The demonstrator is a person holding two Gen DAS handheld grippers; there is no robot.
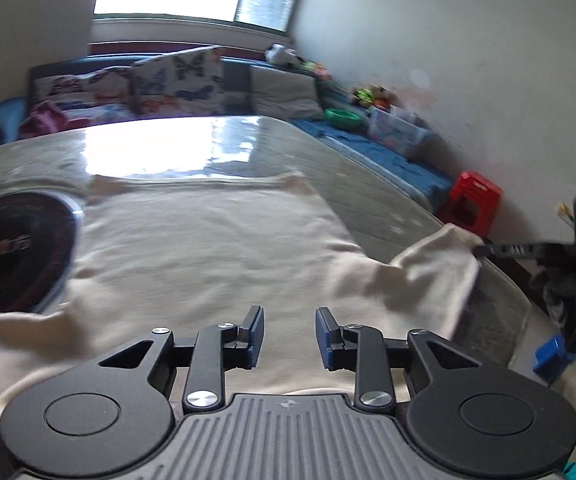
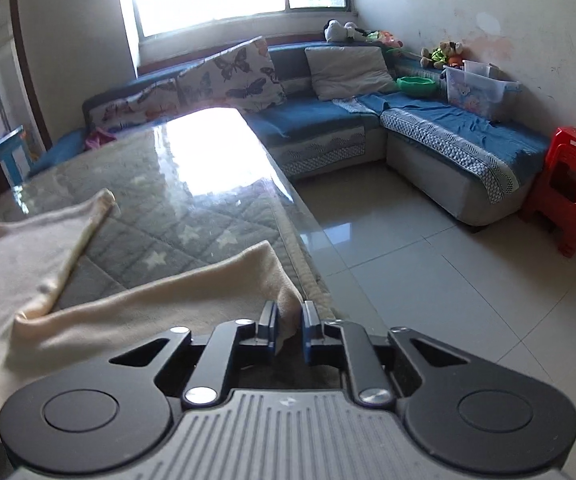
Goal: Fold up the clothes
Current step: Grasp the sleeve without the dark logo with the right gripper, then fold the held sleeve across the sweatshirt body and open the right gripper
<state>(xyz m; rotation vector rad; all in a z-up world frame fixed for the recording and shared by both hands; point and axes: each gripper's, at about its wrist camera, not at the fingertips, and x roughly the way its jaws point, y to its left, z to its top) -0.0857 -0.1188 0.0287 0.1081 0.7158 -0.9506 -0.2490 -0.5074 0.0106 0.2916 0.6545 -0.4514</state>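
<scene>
Two wrist views, low over the table, both facing the window wall.
The left looks along the table from its near edge; the right sits close at its right edge, taking in floor. Both share the sofa and red stool.

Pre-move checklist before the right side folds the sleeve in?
1. Right gripper has the sleeve pinched: ok, cloth sits between its fingers.
2. Left gripper free: ok, open, nothing between its fingers.
3. Shirt body flat on the table: ok, mostly smooth.
4. Fold path clear: not ok, a round dark object lies at the shirt's left edge.
5. Left gripper pinning the shirt: cannot tell.
</scene>
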